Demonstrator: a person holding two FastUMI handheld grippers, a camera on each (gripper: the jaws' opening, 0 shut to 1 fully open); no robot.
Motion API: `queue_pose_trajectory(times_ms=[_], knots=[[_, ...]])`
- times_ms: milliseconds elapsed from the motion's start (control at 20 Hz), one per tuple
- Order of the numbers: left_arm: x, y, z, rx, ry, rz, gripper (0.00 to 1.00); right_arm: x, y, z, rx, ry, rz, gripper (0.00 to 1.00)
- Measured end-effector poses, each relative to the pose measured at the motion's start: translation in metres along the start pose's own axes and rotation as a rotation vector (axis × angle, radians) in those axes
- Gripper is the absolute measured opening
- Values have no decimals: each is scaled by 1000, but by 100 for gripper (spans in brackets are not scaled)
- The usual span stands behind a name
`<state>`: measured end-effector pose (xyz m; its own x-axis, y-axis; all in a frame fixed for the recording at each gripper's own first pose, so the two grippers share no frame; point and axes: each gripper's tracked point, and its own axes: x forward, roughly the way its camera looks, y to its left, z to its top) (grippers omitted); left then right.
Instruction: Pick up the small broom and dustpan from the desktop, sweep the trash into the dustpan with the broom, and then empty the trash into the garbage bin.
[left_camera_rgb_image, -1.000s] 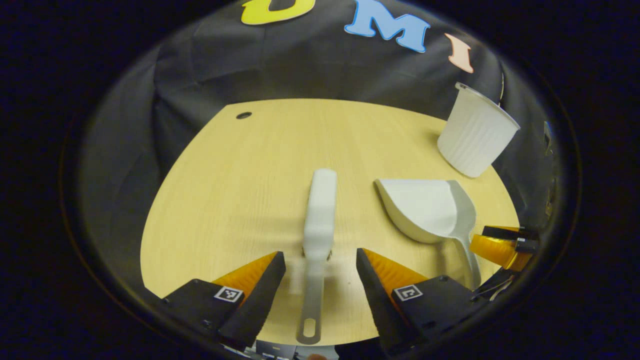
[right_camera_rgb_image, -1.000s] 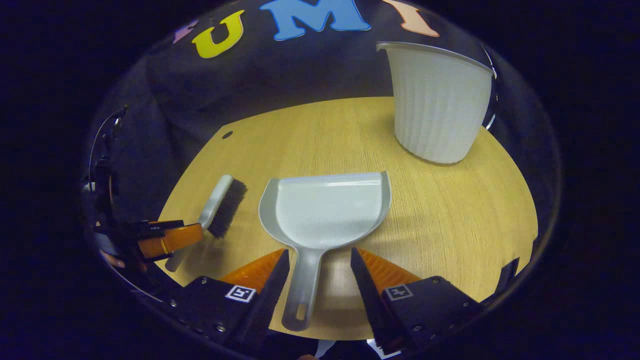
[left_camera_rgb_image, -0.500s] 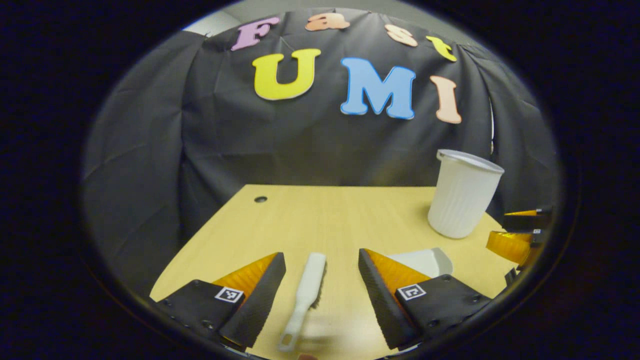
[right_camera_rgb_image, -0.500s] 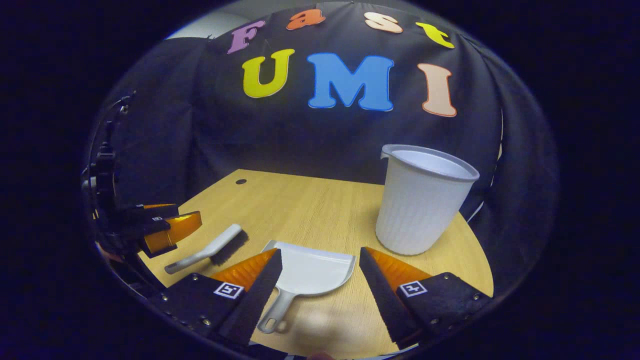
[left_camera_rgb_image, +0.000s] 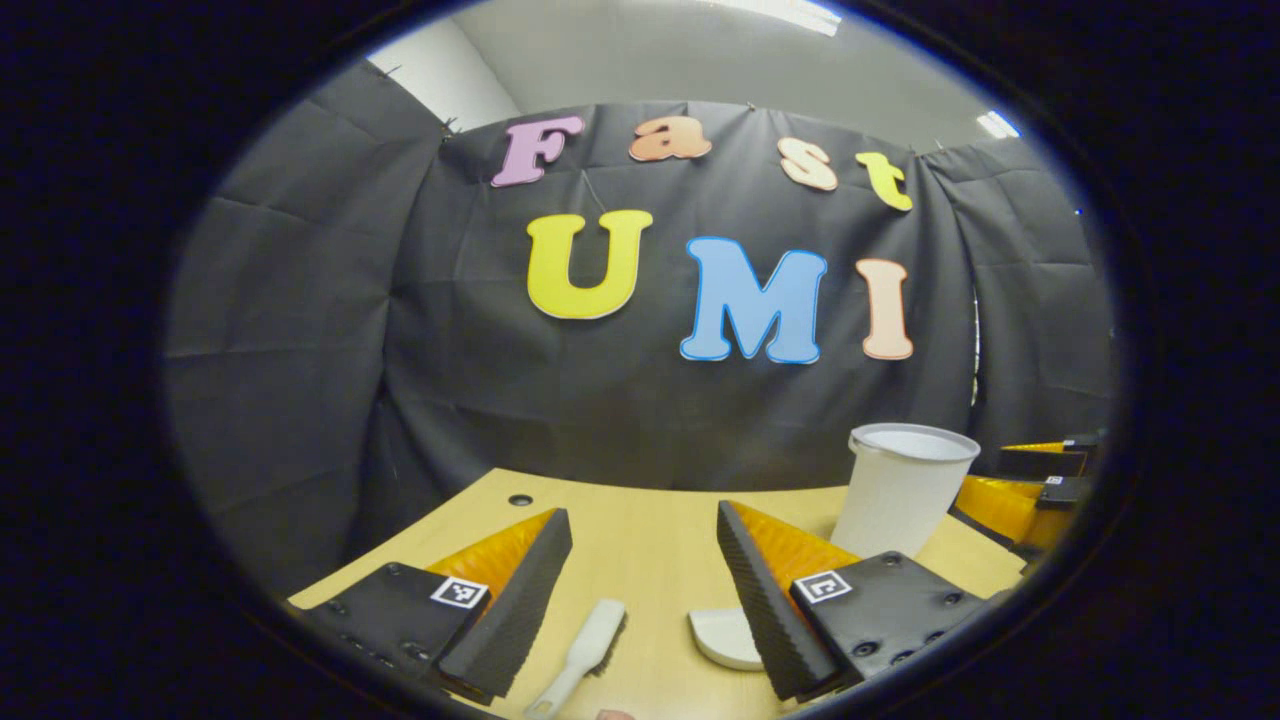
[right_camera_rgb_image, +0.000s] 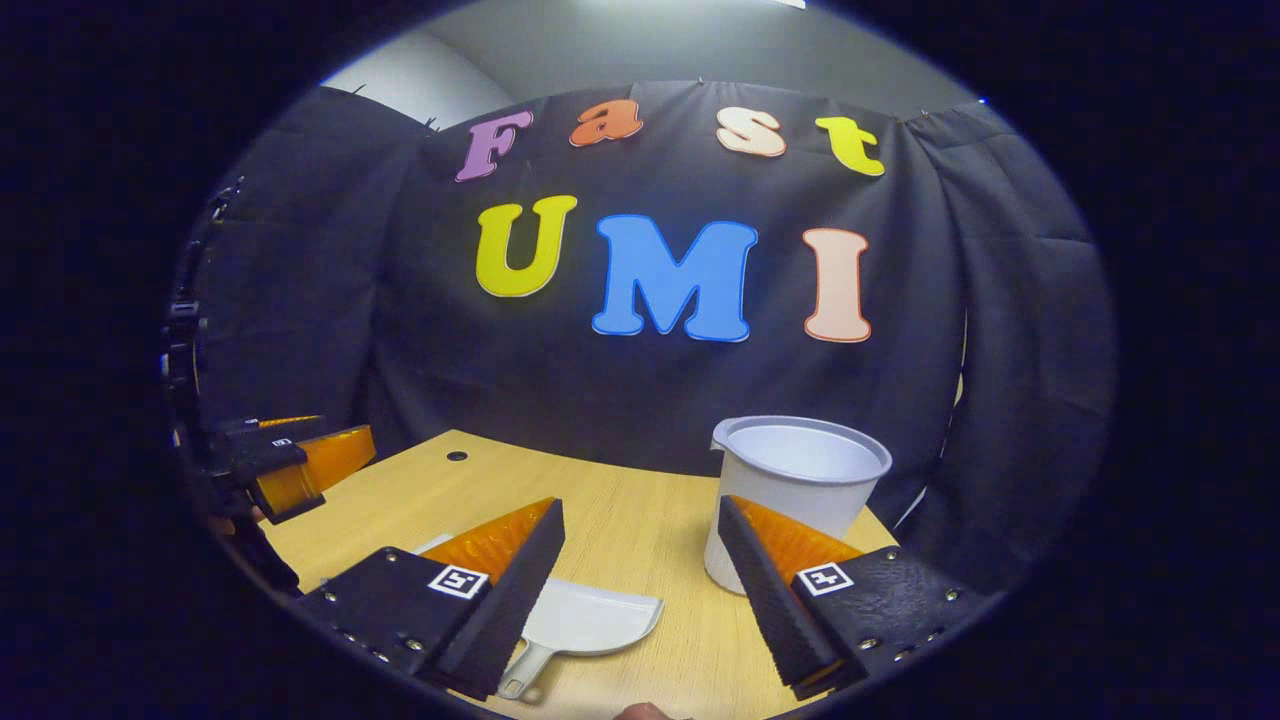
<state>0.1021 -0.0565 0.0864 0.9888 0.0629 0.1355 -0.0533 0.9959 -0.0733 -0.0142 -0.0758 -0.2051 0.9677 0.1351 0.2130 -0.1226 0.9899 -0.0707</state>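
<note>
Both hand-held grippers raised, broom (left_camera_rgb_image: 590, 642) untouched

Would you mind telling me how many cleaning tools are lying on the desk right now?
2: the small broom lies between the left gripper fingers; the dustpan lies beside it, near the white bin.

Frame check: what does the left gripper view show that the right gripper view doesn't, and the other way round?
Left gripper view: the broom lying full length on the table ahead of the open left gripper, with the right gripper at the edge. Right gripper view: the dustpan whole, handle included, and the bin interior. Shared: bin, dustpan, table.
</note>
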Motion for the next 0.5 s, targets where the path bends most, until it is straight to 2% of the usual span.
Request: queue_pose_trajectory(times_ms=[150,500], knots=[[-5,3,24,-2,-39,-6,96,-7,-10,21,-12,-58,-51,96],[-9,14,45,29,-59,-34,96,-2,-12,20,-1,-40,-136,96]])
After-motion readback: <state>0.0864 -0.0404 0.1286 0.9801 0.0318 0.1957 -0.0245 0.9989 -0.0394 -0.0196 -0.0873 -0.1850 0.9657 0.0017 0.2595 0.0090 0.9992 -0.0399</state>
